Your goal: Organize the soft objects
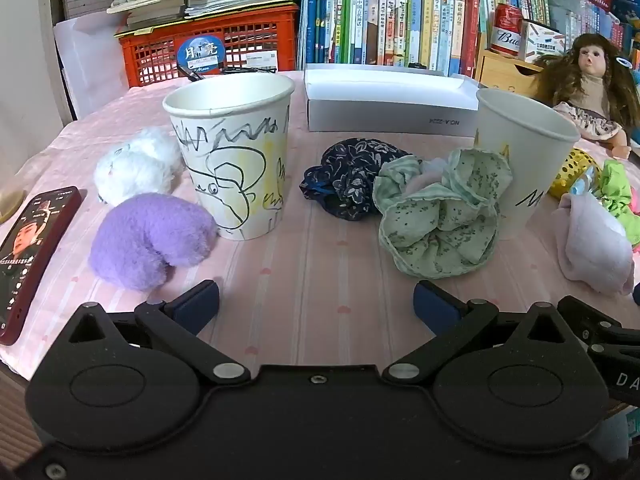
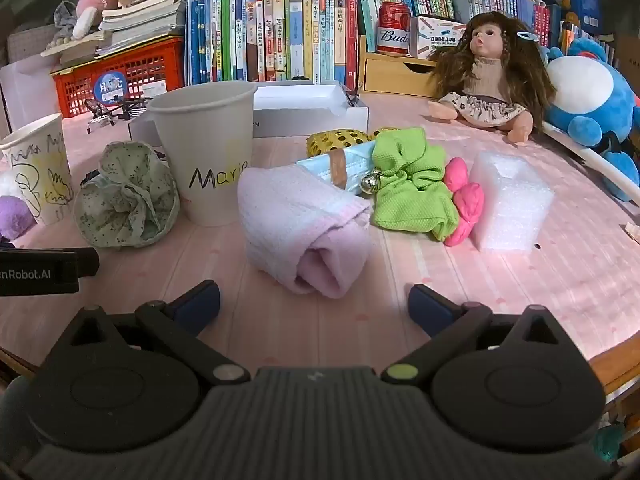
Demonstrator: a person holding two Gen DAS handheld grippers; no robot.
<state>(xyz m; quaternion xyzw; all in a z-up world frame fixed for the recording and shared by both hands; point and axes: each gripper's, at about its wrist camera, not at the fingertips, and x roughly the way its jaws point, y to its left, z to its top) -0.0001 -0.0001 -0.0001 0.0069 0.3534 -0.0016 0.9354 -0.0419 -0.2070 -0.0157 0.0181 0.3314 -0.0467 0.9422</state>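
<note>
Soft objects on the pink-clothed table (image 2: pixel 520 280), both grippers spread wide and empty.

Rolled pink towel (image 2: pixel 308 232) lies just ahead of the right gripper (image 2: pixel 314 304), its long axis running away and slightly left — the roll's open end faces the jaws. Green floral scrunchie (image 1: pixel 440 216) lies ahead and right of the left gripper (image 1: pixel 316 300), beside the "Marie" cup (image 2: pixel 208 152); the purple pom-pom (image 1: pixel 148 240) sits toward the table's left edge — the right hand looks nearer its target.
</note>
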